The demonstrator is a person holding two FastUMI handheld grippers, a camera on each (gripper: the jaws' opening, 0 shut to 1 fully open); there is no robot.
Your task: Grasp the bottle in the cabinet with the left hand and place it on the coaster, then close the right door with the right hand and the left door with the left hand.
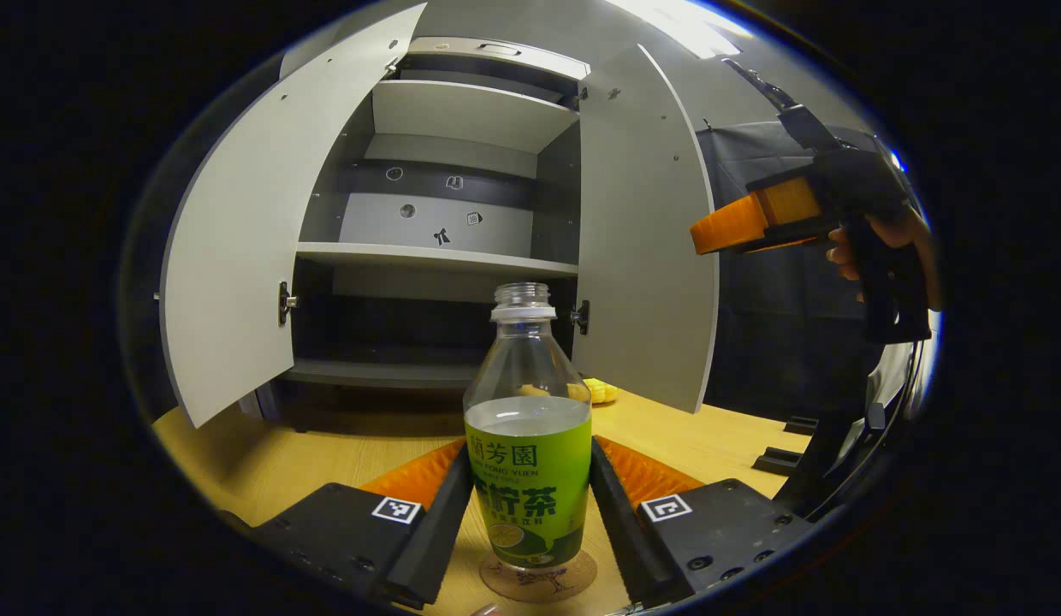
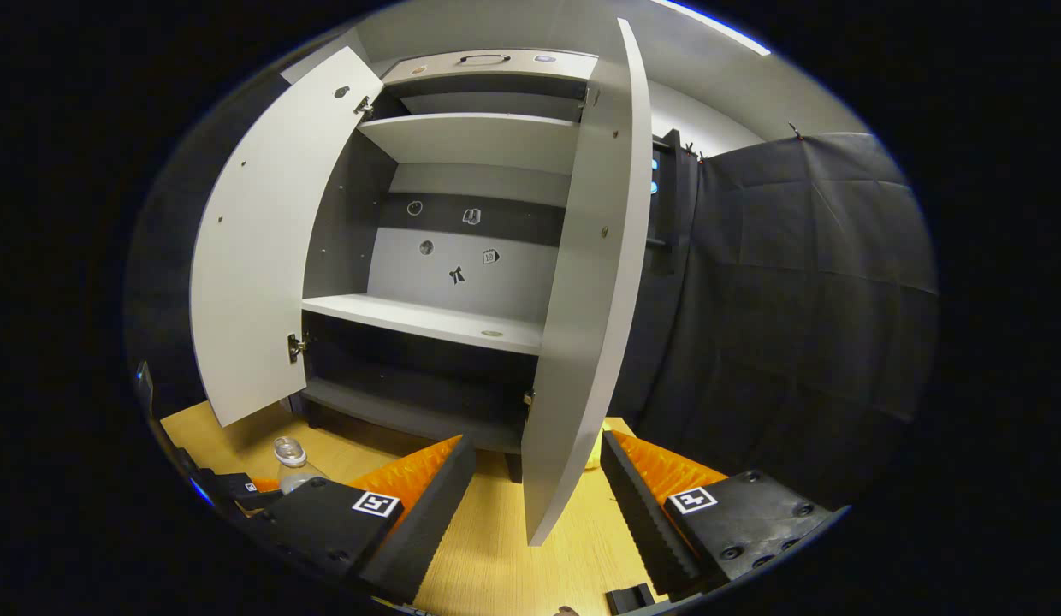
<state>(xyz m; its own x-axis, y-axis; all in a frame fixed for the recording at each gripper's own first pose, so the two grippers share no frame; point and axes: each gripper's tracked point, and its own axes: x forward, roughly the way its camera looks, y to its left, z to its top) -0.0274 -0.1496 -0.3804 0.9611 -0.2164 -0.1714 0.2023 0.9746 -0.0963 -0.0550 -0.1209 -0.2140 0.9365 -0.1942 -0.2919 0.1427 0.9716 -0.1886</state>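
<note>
Standing on the coaster [image 1: 539, 577], the green tea bottle [image 1: 528, 445] sits between my left gripper [image 1: 528, 505] jaws, contact unclear; my right gripper [image 2: 539, 488] is spread around the right door [image 2: 586, 282] edge.

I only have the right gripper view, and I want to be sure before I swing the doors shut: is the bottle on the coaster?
Observer: Yes, the bottle stands upright on the coaster.
Operator: Is the left gripper holding it?
Observer: Yes, the left gripper has one finger pressed against each side of it.
Operator: How full is it?
Observer: About half full.
</note>
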